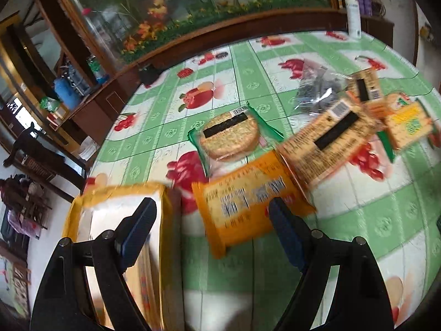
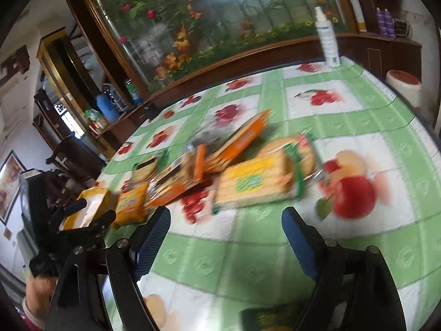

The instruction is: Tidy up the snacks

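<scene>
Several snack packets lie on a green fruit-print tablecloth (image 1: 248, 66). In the left wrist view my left gripper (image 1: 212, 207) is open and empty, just above an orange packet (image 1: 248, 209). A yellow box (image 1: 121, 220) with a white inside lies under its left finger (image 1: 137, 226). Beyond are a round cracker pack (image 1: 230, 135), an orange cracker pack (image 1: 328, 143) and a clear dark-filled bag (image 1: 317, 88). In the right wrist view my right gripper (image 2: 226, 218) is open and empty, short of a yellow-green cracker pack (image 2: 256, 182). The left gripper (image 2: 82, 220) shows at left by the yellow box (image 2: 88, 207).
A white spray bottle (image 2: 328, 38) stands at the table's far edge. A wooden cabinet with a flower-painted glass panel (image 2: 209, 22) runs behind the table. Shelves and furniture stand off the table's left edge (image 1: 93, 162). A dark packet (image 2: 264, 317) lies at the table's near edge.
</scene>
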### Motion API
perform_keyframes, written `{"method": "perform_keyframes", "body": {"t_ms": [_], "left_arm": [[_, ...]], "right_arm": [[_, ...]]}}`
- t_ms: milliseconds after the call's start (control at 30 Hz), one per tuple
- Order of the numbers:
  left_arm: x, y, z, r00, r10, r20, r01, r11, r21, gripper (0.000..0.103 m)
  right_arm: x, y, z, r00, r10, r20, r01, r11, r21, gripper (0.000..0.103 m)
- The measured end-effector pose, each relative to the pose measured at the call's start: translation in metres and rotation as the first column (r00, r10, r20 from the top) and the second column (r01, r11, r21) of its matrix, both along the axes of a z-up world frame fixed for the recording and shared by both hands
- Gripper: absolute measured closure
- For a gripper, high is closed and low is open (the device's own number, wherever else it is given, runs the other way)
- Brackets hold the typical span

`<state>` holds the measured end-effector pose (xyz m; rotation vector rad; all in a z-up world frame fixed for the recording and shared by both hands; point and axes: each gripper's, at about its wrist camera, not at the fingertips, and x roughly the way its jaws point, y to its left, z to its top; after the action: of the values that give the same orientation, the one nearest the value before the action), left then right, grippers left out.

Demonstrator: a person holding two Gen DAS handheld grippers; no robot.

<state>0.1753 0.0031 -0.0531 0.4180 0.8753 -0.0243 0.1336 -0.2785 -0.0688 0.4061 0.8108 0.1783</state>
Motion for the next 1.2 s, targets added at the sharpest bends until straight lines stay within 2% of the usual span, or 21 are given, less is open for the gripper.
{"method": "perform_keyframes", "body": {"t_ms": [167,300,433,567,767,833,967,1067,1200], "left_arm": [[0.021,-0.002,-0.004,0.998,-0.022,-0.057,0.023,1.0,0.003,0.019],[0.04,-0.001,-0.005,0.997,-0.016,-0.078,0.015,1.0,-0.015,0.019],[0.059,0.007,-0.009,0.991,0.014,-0.131,-0.025,0.996,-0.089,0.019],[0.062,0.017,-0.011,0.984,0.037,-0.172,-0.068,0.982,-0.176,0.019],[0.039,0.024,-0.015,0.976,0.03,-0.217,-0.09,0.959,-0.27,0.018],[0.024,0.02,-0.018,0.969,-0.015,-0.247,-0.065,0.948,-0.313,0.018],[-0.018,0.002,-0.02,0.971,-0.074,-0.229,0.012,0.965,-0.261,0.013],[-0.046,-0.011,-0.02,0.938,-0.181,-0.296,0.095,0.954,-0.283,0.014],[-0.066,-0.01,0.004,0.969,-0.188,-0.161,0.16,0.972,-0.174,0.014]], "right_arm": [[0.036,-0.016,0.009,1.0,-0.011,0.004,0.011,1.0,0.023,0.018],[0.074,-0.012,0.008,1.0,0.01,-0.012,-0.011,0.999,-0.049,0.017],[0.107,-0.012,-0.005,0.998,0.015,-0.056,-0.02,0.996,-0.092,0.017],[0.119,-0.011,-0.025,0.99,0.047,-0.13,-0.06,0.993,-0.097,0.017],[0.087,0.016,-0.028,0.98,0.111,-0.167,-0.147,0.965,-0.219,0.017],[0.071,0.027,-0.028,0.971,0.147,-0.186,-0.194,0.945,-0.264,0.015],[0.037,0.042,-0.029,0.948,0.218,-0.232,-0.279,0.92,-0.274,0.017],[0.009,0.045,-0.025,0.945,0.236,-0.224,-0.297,0.908,-0.296,0.017],[-0.016,0.027,0.001,0.967,0.222,-0.125,-0.248,0.931,-0.267,0.017]]}}
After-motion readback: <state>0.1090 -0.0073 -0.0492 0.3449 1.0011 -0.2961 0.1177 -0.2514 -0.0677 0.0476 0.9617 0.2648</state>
